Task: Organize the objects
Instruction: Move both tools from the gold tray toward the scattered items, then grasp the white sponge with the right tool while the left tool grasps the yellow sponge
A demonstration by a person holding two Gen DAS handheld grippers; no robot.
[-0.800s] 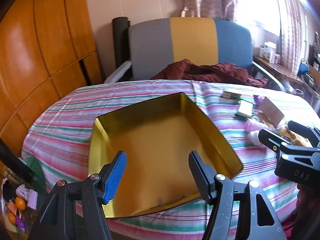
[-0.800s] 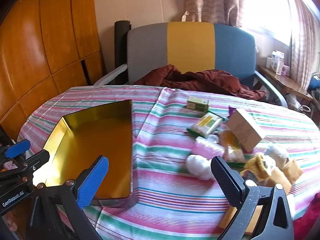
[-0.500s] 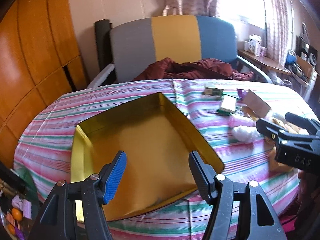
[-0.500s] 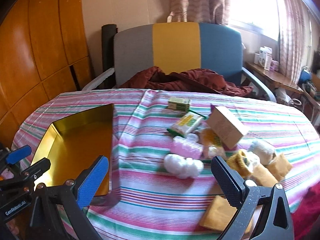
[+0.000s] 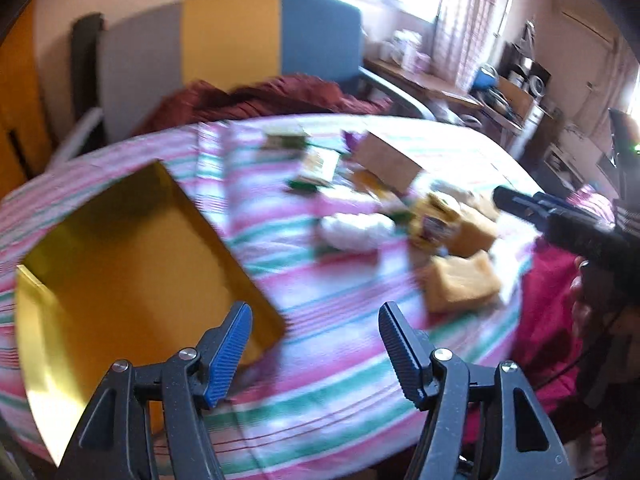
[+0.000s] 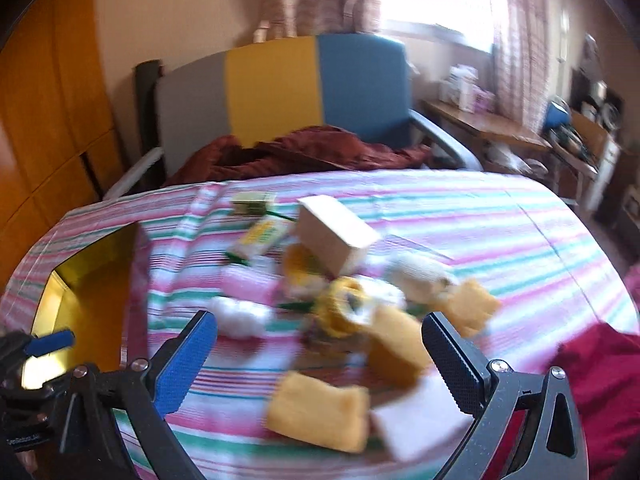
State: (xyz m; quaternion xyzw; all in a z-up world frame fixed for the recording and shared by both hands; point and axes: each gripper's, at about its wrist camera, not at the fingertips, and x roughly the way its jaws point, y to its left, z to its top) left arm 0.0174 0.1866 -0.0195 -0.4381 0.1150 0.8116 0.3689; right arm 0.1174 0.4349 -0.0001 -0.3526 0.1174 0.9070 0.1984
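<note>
Striped tablecloth [image 6: 460, 224], gold tin [image 5: 120, 280] lying cornerwise, left claw [image 5: 316, 340] and right claw [image 6: 320, 348] both apart, empty.

I see the open gold tin [image 6: 84, 304] lying flat at left; yellow sponges [image 6: 320, 412], a tilted brown box [image 6: 336, 232] and packets [image 6: 262, 234] clutter the striped cloth beside it.

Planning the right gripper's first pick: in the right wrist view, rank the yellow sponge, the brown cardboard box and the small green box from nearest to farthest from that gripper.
1. Yellow sponge, just ahead of the open right gripper.
2. Brown cardboard box, tilted, mid-table.
3. Small green box, far side, left of centre.
</note>
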